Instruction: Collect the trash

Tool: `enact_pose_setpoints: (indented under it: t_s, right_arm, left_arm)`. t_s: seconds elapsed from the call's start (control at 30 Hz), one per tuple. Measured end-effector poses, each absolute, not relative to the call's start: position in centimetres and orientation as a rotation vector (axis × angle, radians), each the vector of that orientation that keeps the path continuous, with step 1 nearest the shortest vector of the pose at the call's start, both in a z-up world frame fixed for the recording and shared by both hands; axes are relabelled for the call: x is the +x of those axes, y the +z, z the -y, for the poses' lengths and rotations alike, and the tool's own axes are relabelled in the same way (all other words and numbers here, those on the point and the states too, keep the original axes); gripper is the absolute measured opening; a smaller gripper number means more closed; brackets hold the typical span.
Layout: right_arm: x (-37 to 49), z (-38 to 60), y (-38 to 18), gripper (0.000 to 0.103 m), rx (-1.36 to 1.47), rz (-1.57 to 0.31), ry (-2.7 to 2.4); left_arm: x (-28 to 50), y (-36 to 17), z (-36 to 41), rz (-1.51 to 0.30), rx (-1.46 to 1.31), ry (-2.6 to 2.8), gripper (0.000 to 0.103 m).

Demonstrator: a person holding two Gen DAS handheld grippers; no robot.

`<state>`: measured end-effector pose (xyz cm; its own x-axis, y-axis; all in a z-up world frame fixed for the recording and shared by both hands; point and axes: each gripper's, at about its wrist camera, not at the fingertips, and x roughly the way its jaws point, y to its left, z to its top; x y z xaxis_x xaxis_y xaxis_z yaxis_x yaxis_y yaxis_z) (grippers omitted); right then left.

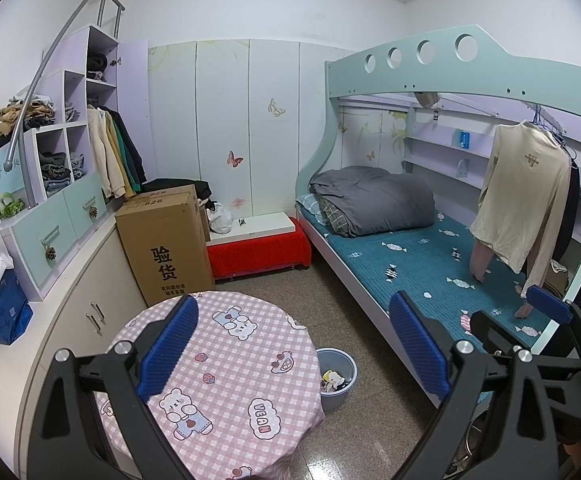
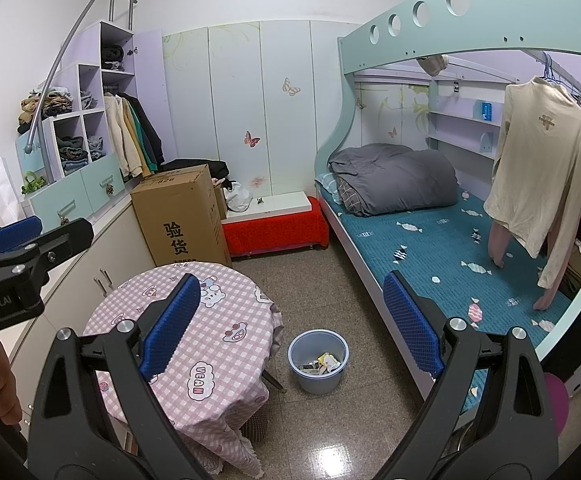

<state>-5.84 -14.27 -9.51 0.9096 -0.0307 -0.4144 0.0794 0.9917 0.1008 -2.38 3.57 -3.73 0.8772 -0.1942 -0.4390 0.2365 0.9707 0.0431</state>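
Beside table [image 2: 210,320]: bin [image 2: 317,360] (holding trash)

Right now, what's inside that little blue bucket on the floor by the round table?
The blue bucket holds a small heap of scraps: white and yellow wrappers and some darker bits. Whatever lies beneath them, and the bottom of the bucket, is covered. In the left wrist view the table hides part of it.
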Motion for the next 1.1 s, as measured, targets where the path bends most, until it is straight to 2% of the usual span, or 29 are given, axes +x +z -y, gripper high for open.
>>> enact_pose_setpoints:
  t_s: [1.1]
  right_arm:
    - [-4.2,13.5,-10.4,0.091,0.129,-0.451,-0.058]
  left_arm:
    - [-0.9,-4.5,-4.4,-0.468,0.096,-0.225,0.094]
